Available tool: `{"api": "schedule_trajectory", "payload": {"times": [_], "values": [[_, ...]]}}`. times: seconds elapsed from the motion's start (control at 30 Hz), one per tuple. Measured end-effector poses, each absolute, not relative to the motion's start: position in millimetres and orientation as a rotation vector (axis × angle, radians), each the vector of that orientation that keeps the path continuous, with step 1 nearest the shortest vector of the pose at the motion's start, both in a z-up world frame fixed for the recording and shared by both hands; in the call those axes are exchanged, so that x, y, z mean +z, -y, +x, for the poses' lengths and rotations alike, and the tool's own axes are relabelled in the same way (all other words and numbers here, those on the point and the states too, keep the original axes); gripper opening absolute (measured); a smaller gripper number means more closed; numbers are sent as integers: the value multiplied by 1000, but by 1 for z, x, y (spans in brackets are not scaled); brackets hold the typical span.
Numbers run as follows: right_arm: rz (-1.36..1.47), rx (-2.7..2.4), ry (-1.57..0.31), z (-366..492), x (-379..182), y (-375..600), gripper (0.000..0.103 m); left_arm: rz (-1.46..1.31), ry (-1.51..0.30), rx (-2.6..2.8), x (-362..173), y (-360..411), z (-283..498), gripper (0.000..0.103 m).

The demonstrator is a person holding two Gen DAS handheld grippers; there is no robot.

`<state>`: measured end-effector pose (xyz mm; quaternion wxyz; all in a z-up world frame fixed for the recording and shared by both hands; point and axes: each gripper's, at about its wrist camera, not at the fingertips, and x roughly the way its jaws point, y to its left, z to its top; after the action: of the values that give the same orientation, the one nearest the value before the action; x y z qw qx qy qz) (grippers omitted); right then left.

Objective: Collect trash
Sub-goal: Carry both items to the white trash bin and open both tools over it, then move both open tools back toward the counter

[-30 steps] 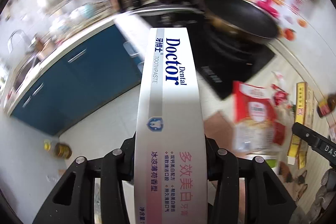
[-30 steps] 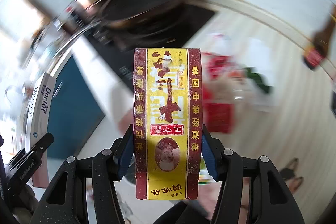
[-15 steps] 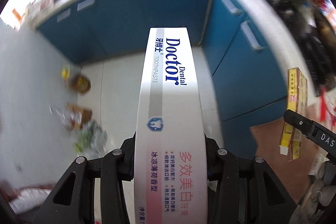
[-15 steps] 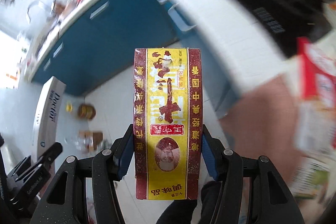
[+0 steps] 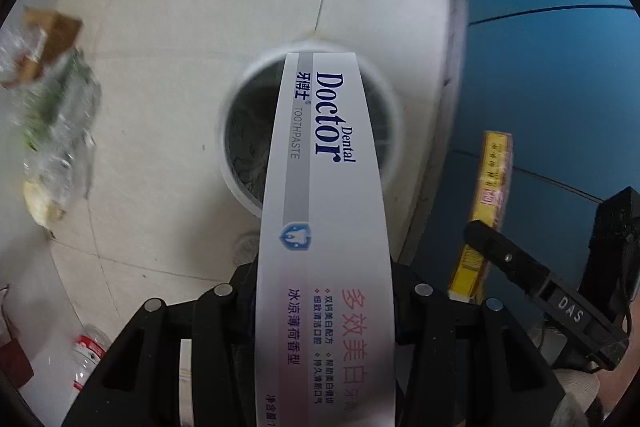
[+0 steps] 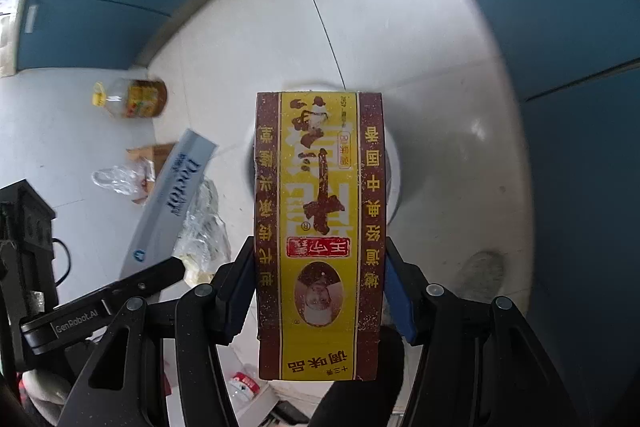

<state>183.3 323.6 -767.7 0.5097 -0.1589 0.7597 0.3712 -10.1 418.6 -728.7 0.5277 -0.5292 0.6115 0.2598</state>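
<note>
Since a second ago: both views swung from stove to floor bin (image 5: 236, 163). Left tongs (image 5: 324, 291) grip toothpaste box (image 5: 320, 187), right tongs (image 6: 320, 291) grip seasoning box (image 6: 320, 227) (both poised above the bin). Your next move, likely: open and drop.

The white toothpaste box (image 5: 324, 211) reads "Dental Doctor", "TOOTHPASTE" and "冰凉薄荷香型", the yellow seasoning box (image 6: 320, 227) "调味品" and "十三香", while the grippers' black bodies carry "DAS" and "GenRobot.AI".
</note>
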Motion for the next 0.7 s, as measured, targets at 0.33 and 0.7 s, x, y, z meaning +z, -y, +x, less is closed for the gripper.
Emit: {"api": "schedule_trajectory", "payload": {"times": [0.33,0.7], "values": [[-471,877,-2014,175,-922,-332,77,-1201,-1630,550,-826,-431,-19,46],[-697,810,-1722,172,-816,-349,102,-875,-1525,845,-717,-443,-51,100]]}}
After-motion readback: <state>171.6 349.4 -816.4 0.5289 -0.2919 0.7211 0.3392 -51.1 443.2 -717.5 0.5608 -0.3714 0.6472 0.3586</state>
